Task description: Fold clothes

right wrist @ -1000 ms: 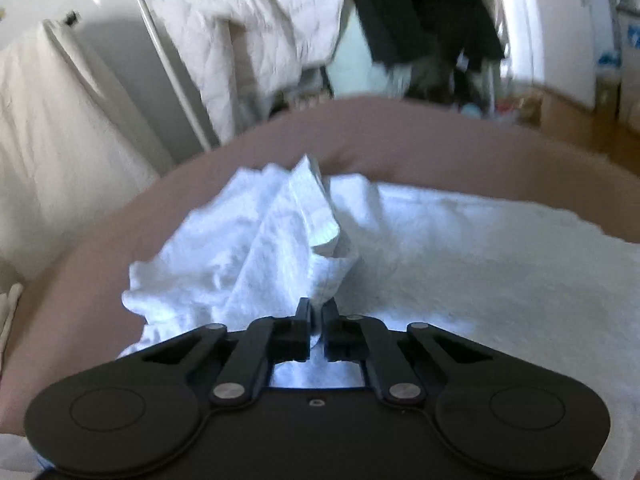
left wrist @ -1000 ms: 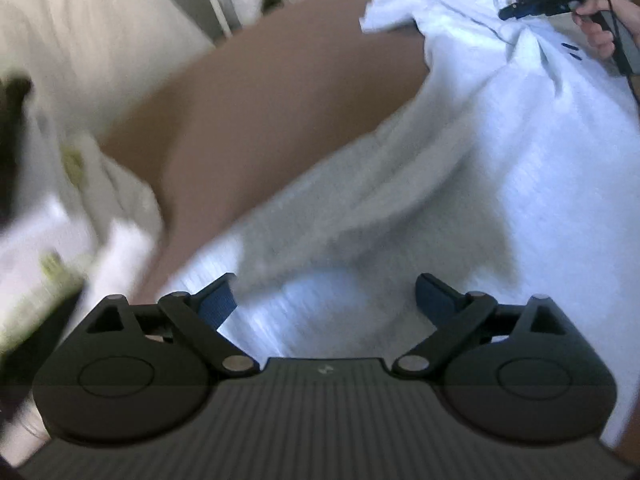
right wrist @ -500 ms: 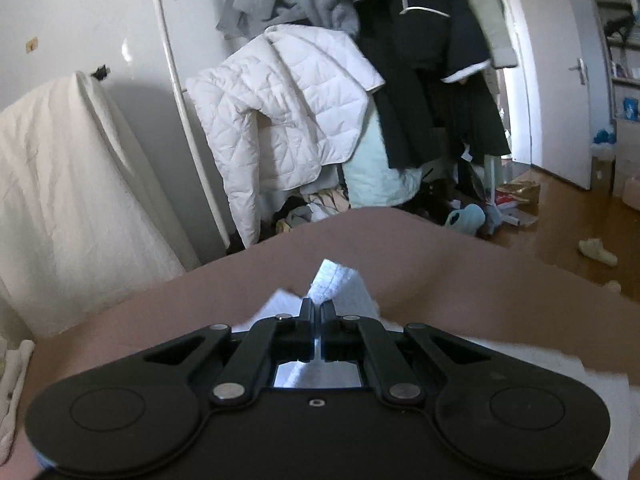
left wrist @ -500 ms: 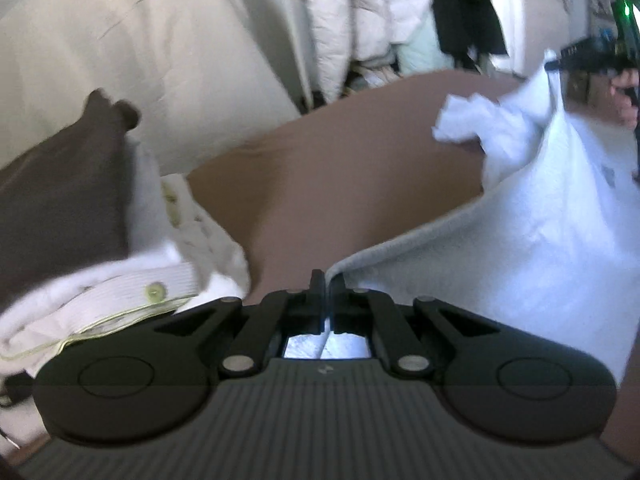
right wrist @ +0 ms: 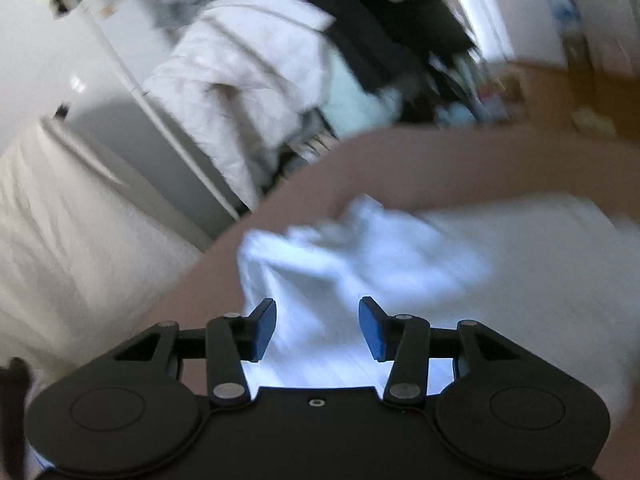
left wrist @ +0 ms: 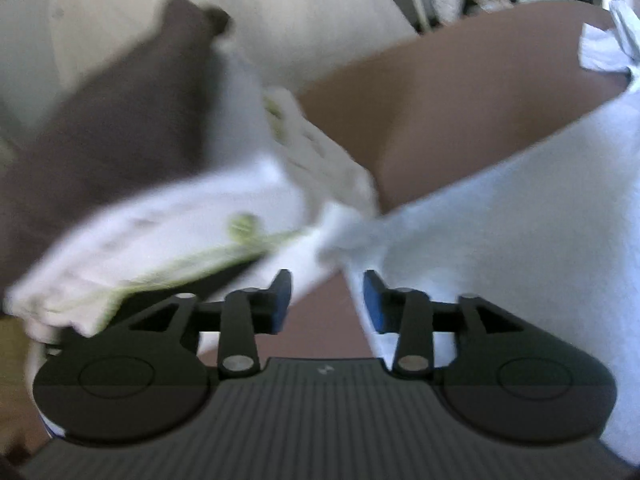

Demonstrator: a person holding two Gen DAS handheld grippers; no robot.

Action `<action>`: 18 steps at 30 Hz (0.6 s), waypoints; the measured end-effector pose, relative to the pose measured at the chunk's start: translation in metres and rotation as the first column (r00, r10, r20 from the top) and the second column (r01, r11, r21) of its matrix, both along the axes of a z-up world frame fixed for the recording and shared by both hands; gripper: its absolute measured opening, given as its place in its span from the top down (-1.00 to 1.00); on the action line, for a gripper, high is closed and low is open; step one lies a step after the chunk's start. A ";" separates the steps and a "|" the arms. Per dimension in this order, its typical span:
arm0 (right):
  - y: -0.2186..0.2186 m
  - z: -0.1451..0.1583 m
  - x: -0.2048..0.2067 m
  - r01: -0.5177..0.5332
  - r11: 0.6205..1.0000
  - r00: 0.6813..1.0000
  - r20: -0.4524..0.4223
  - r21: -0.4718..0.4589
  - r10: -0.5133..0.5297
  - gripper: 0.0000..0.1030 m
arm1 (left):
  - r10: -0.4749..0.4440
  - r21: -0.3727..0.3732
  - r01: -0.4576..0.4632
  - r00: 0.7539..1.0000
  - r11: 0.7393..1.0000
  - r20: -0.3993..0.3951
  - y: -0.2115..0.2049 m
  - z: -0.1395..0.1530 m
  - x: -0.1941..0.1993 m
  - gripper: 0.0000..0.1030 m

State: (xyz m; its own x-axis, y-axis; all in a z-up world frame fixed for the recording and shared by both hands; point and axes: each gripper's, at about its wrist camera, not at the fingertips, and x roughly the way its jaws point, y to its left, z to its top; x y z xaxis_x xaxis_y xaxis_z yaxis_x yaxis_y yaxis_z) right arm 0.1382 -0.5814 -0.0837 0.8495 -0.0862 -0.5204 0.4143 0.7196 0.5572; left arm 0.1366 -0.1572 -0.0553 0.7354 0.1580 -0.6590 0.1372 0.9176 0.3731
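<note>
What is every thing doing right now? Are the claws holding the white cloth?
Left claw: open, just opened, gripping nothing.
Right claw: open, just opened, cloth let go.
White cloth: lying rumpled on the brown bed.
Folded clothes pile: stacked beside the cloth.
White jacket: hanging.

Plain white cloth garment [left wrist: 520, 232] on the tan-brown bed sheet [left wrist: 460, 92]; a dark brown folded cloth [left wrist: 120, 128], a white quilted jacket [right wrist: 248, 68], blue gripper pads [right wrist: 370, 330].

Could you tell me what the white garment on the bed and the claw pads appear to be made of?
White garment: soft matte fabric, possibly fleece or cotton knit; it rumples into limp folds, though blur hides the weave. Pads: blue, smooth, likely rubber or plastic, on black, probably plastic, fingers.
</note>
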 end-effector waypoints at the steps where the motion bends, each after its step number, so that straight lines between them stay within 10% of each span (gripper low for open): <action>1: -0.010 -0.012 -0.032 0.006 0.999 1.000 -0.007 0.044 -0.005 0.00 | -0.010 -0.017 0.010 1.000 1.000 0.013 0.002 0.008 -0.009 0.18; 4: -0.027 -0.040 -0.126 0.000 0.995 0.999 -0.038 0.095 0.004 0.00 | -0.120 -0.152 0.124 0.992 0.981 0.037 -0.004 0.035 -0.045 0.18; 7: -0.038 -0.066 -0.211 0.007 0.996 0.998 -0.066 0.092 -0.001 0.00 | -0.352 -0.237 0.347 0.936 0.907 0.023 -0.038 0.048 -0.083 0.09; 11: -0.061 -0.075 -0.264 0.060 0.971 0.995 -0.092 0.230 -0.040 -0.05 | -0.706 -0.287 0.671 0.708 0.684 -0.025 -0.095 0.039 -0.139 -0.15; 13: -0.073 -0.066 -0.265 0.016 0.955 0.999 0.022 0.296 -0.023 -0.12 | -0.756 -0.178 0.737 0.651 0.652 -0.071 -0.117 0.027 -0.162 -0.20; 18: -0.076 -0.081 -0.253 -0.005 0.935 0.991 0.129 0.354 -0.044 -0.23 | -0.615 0.226 0.652 0.758 0.724 -0.218 -0.139 -0.021 -0.169 -0.33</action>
